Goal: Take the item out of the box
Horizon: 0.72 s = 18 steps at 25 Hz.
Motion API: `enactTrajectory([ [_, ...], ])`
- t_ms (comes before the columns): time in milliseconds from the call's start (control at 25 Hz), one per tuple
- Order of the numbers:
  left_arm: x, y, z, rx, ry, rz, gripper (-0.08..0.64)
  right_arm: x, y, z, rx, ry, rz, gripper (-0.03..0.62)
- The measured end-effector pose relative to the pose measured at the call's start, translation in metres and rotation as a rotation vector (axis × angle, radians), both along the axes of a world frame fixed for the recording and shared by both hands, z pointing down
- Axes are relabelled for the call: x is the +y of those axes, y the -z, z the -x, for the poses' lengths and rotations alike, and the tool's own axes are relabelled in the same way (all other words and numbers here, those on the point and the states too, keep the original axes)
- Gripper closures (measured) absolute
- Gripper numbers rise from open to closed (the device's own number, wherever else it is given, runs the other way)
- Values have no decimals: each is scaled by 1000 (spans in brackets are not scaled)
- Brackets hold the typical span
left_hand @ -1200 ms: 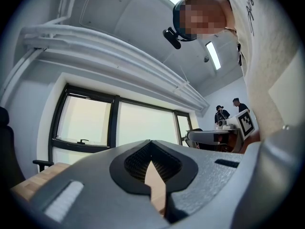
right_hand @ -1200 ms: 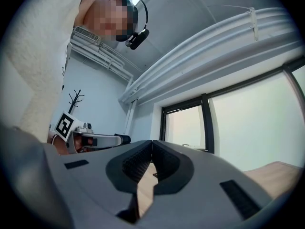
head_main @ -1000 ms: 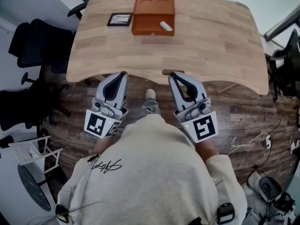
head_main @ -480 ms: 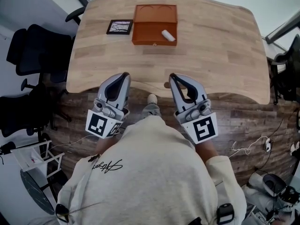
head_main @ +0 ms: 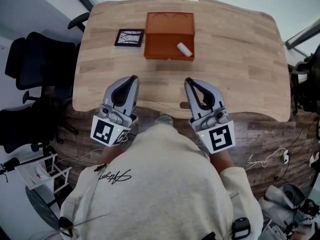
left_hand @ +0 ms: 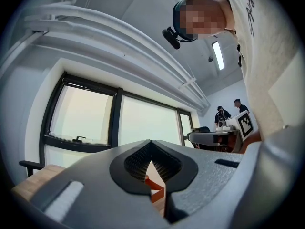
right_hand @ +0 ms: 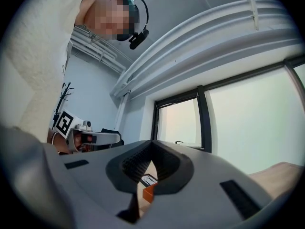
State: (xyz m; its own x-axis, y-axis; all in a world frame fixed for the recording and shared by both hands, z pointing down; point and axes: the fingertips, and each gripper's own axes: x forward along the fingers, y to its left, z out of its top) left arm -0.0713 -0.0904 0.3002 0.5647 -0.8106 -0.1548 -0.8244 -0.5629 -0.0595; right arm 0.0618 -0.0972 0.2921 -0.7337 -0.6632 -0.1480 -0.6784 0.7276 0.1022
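Both of your tongs are pressed together with nothing between them. The left gripper [head_main: 131, 80] and the right gripper [head_main: 190, 82] hover side by side over the near edge of the pale wooden table [head_main: 235, 49], well short of the work.

The open orange-brown rectangular box [head_main: 167, 57] sits at your 12 o'clock, towards the far side of the table. The small white cylindrical item [head_main: 184, 49] lies inside it, down in the 4 o'clock corner, close to the front and right walls. A black-framed square tile [head_main: 130, 37] lies just beside the box at its 9 o'clock.

From here, the main risk is arriving with the jaws unopened, so you would only shove the item along the floor of the box. It looks round and may roll away from a glancing touch.

Because it sits near the corner, one jaw could catch the right wall and drag or tip the whole box, which seems light. A sliding box could also bump the tile. Open the right tongs before you descend, and come in from above.
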Motion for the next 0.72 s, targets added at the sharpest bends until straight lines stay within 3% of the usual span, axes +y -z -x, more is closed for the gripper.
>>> enactTrajectory([
  [720, -84, 1, 17, -12, -49, 2, 557, -80, -2, 17, -3, -50, 7, 583],
])
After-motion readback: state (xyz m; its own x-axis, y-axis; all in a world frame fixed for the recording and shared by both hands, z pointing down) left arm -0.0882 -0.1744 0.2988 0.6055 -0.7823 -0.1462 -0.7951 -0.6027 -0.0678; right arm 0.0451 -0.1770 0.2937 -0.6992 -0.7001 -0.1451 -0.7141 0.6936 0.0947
